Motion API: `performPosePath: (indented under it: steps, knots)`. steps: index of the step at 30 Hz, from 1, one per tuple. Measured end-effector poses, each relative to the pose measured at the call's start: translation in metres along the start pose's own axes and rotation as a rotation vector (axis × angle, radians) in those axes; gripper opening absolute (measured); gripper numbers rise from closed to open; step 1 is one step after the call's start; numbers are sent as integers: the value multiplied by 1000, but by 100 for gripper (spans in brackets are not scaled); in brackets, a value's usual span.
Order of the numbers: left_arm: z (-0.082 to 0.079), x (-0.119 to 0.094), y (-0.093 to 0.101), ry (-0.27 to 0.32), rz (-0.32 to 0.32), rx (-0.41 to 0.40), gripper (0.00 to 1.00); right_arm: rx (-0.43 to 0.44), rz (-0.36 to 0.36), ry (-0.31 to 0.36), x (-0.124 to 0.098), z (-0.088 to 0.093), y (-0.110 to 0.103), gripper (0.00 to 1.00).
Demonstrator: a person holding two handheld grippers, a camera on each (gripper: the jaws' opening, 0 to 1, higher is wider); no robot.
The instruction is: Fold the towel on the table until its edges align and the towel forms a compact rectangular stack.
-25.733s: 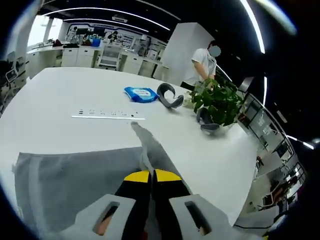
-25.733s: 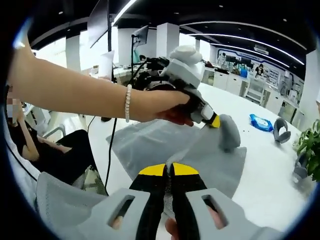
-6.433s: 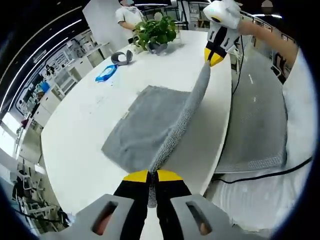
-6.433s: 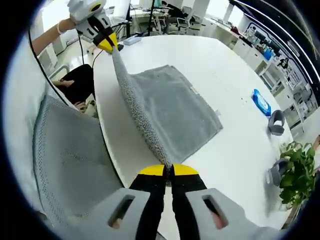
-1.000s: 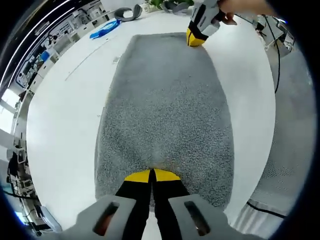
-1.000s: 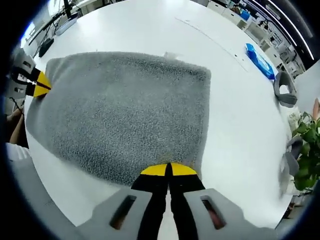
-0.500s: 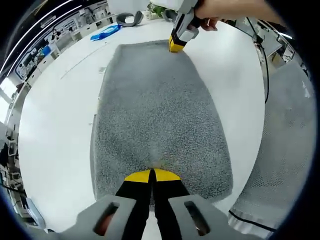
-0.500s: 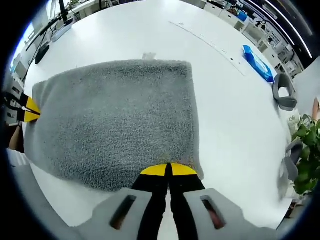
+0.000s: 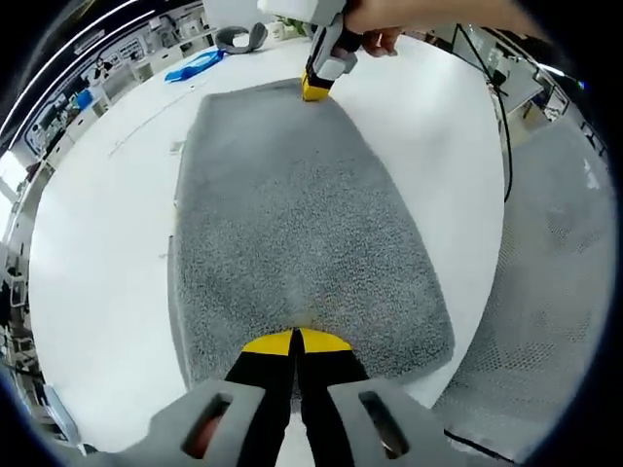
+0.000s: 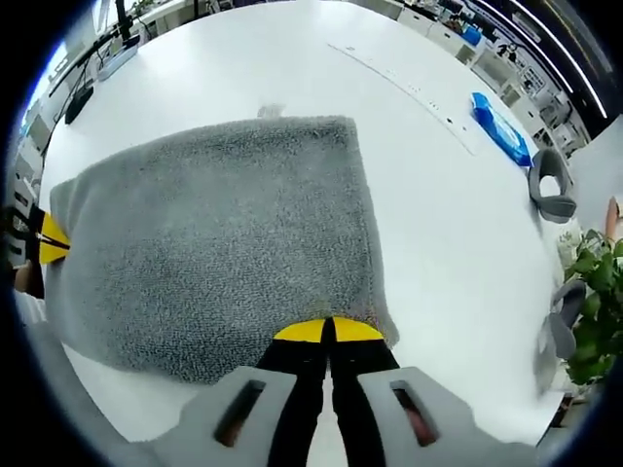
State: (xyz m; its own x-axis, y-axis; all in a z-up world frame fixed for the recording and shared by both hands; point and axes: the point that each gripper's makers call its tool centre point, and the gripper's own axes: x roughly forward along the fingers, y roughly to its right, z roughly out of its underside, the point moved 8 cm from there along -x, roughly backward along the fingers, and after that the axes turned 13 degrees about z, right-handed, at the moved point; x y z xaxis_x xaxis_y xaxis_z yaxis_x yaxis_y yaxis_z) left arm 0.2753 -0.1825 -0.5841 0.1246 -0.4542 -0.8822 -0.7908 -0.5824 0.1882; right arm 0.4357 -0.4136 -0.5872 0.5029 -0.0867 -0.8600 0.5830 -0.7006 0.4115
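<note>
The white bench carries the grey towel, lying flat as a folded rectangle across the centre of both views. Over the last second it has slid slightly nearer the bench edge, apparently being drawn straight. The left hand-held gripper and right hand-held gripper, at lower centre, each remain clamped on a near corner. Another fold appears outstanding.
</note>
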Motion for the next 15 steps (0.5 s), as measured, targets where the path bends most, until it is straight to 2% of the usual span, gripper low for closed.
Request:
performPosePath:
  steps: [4,11,13,15]
  knots:
    - [-1,3,5,5,16,4,1,-33,14,8,1,-2,0,0]
    - [-5,5,14,-77,-66,122,1,-3,-9,6,3,-3,5,0]
    - [-5,6,16,-70,-73,126,1,20,-16,6,4,-3,7,0]
    - [-4,6,16,-49,-78,97,1,23,-19,4,4,-5,7,0]
